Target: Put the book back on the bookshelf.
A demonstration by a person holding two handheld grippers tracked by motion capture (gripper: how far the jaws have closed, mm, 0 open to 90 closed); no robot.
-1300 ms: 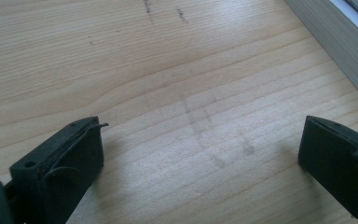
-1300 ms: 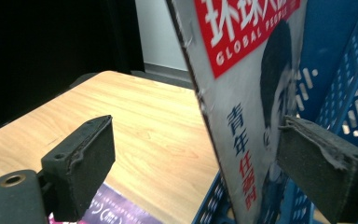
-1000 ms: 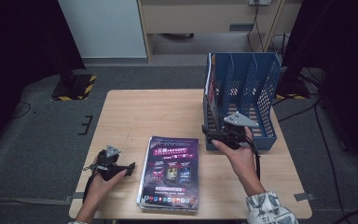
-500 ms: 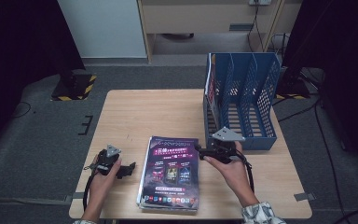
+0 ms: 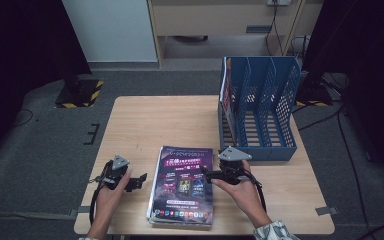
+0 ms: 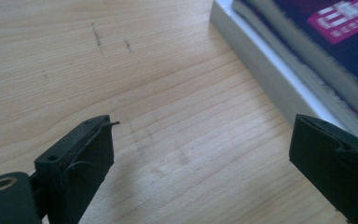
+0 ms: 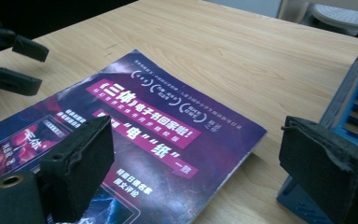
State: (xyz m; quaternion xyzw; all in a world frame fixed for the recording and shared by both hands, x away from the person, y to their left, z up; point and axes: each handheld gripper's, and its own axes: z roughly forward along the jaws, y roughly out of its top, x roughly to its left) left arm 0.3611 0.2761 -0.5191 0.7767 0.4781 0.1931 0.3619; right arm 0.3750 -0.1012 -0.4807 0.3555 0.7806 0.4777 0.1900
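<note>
A stack of magazines with a dark purple cover (image 5: 182, 185) lies flat near the table's front edge. My left gripper (image 5: 141, 181) rests low on the wood just left of the stack, open and empty; in its own view (image 6: 205, 154) the stack's edge (image 6: 279, 65) runs past the right jaw. My right gripper (image 5: 206, 174) hovers over the stack's right side, pointing left, open and empty. Its own view (image 7: 191, 168) looks down on the top cover (image 7: 140, 116), with the left gripper (image 7: 14, 60) farther off.
A blue slotted file rack (image 5: 262, 112) stands at the table's back right, its corner (image 7: 354, 107) close beside my right jaw. A magazine (image 5: 224, 92) stands upright in its leftmost slot. Bare wood (image 5: 165, 122) stretches behind the stack. Cables lie on the floor.
My right gripper has come away from the front of the blue rack, down and left to the stack's right side. The left gripper has edged slightly toward the stack.
</note>
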